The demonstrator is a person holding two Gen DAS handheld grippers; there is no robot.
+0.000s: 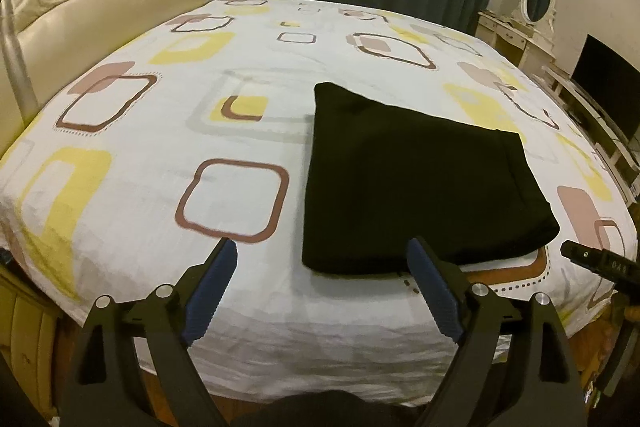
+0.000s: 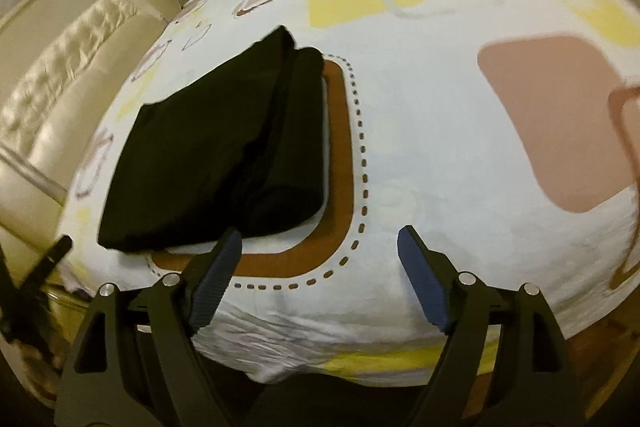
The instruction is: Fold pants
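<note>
pants (image 1: pixel 416 183): black, lying as a compact folded stack on the bed (image 1: pixel 160 147), near its front edge, right of the middle; layered fold edges show in the right wrist view (image 2: pixel 216 147).
progress: judged nearly or fully done; the bundle looks squared, with no loose leg or waistband trailing out.
left to do: at most a tidy-up of the stacked edges, which sit slightly stepped on the right side; cannot tell if another fold is meant.
left gripper (image 1: pixel 322 267): fingers spread wide, nothing between them; hovers at the front edge, right finger just over the pants' near edge, contact not clear.
right gripper (image 2: pixel 320 251): fingers spread wide, empty; held above the front edge, just right of the pants, apart from the cloth.
pose: both point across the bed from the front edge, side by side.
image note: right wrist view is blurred.
</note>
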